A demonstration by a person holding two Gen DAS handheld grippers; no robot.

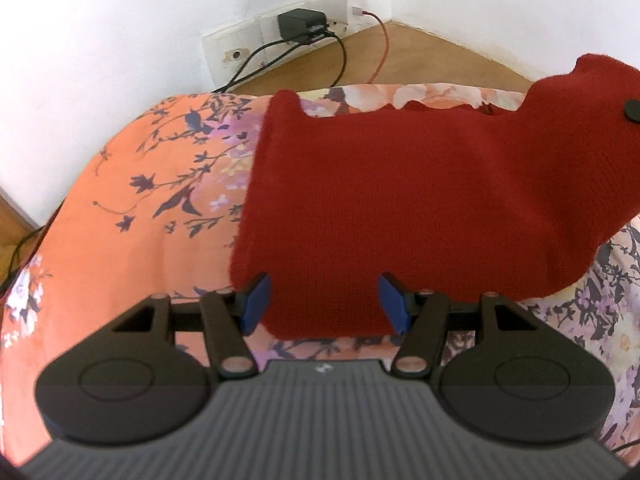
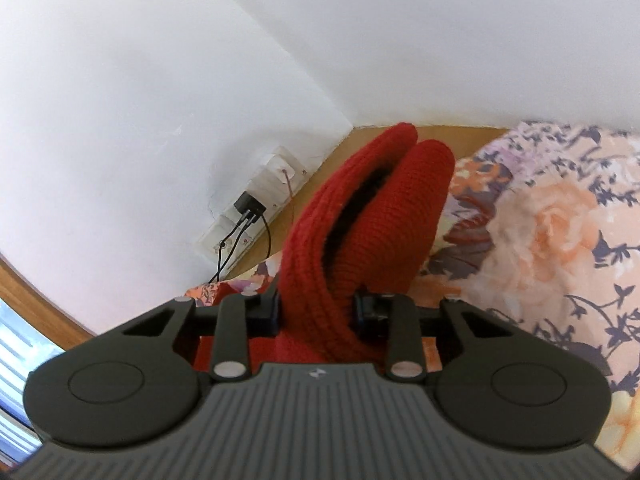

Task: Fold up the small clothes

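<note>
A dark red knitted garment (image 1: 400,200) lies on a floral bedsheet (image 1: 140,240). Its right end is lifted off the sheet, up to a black part of my right gripper (image 1: 632,110) at the frame's edge. My left gripper (image 1: 325,300) hovers open over the garment's near edge, and the cloth lies flat between its blue pads (image 1: 256,300). In the right wrist view my right gripper (image 2: 316,312) is shut on a doubled fold of the red garment (image 2: 360,220), which stands up ahead of the jaws above the bedsheet (image 2: 540,240).
White walls meet in a corner behind the bed. A wall socket strip (image 1: 280,36) carries a black charger (image 1: 298,24) with black cables, and a red cable (image 1: 380,48) runs over the wooden floor (image 1: 420,52). The charger (image 2: 248,204) also shows in the right wrist view.
</note>
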